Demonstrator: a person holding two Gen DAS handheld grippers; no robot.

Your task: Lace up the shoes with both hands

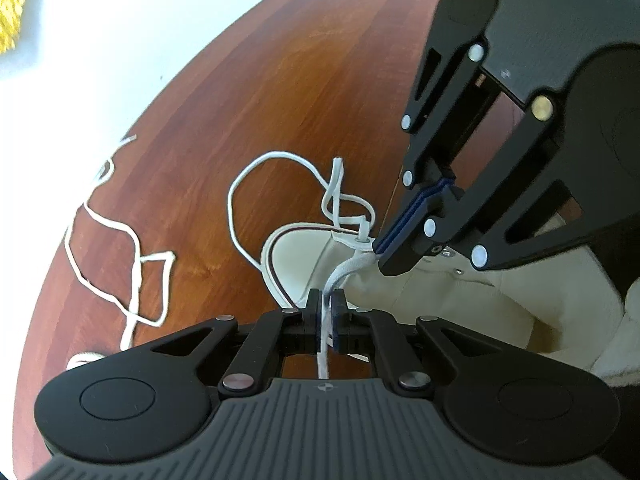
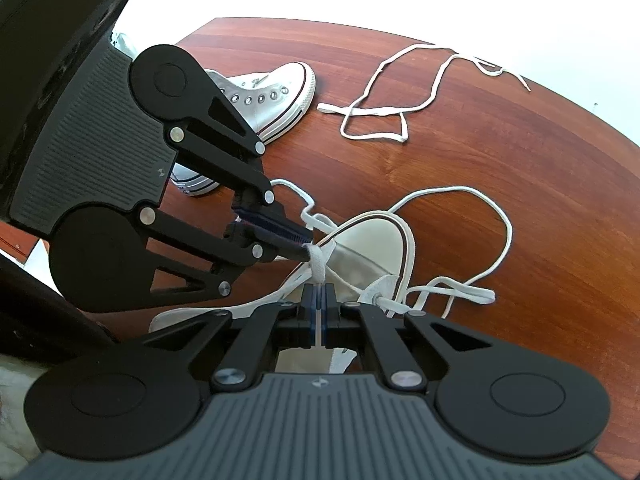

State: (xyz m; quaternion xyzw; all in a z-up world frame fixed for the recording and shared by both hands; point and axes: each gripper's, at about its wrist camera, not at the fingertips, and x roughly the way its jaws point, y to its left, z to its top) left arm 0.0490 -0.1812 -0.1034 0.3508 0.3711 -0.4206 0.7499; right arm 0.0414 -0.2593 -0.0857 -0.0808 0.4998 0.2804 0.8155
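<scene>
A white shoe [image 1: 296,264] [image 2: 372,248] lies on a red-brown wood table [image 1: 280,80] [image 2: 500,152], right under both tongs. Its toe points away from the cams. Its white lace [image 1: 248,176] [image 2: 508,232] makes 1 big loop on the table past the toe, then twists back to the top of the shoe.

L tongs [image 1: 326,300] [image 2: 308,252] point down at the shoe. In the L cam the 2 jaws stand a tiny bit apart, and the lace runs btw them and back toward the cam. I can't tell if the pads squeeze it or if it just lies there. In the R cam the lace wraps round the tip of the L tongs.

R tongs [image 2: 319,292] [image 1: 378,250] point down too. The jaws are closed tight, w/ a thin strip of the lace pinched btw the blue pads. In the L cam their tip sits at the top edge of the shoe, where the lace comes out.

The 2 tips are very near each other, w/ a short bit of lace btw them.

A 2nd shoe [image 2: 272,92], white w/ metal holes and no lace in the holes I can see, stands farther back on the table. A spare lace [image 1: 132,240] [image 2: 400,108] lies loose in bends on the wood, well apart from the tongs.
</scene>
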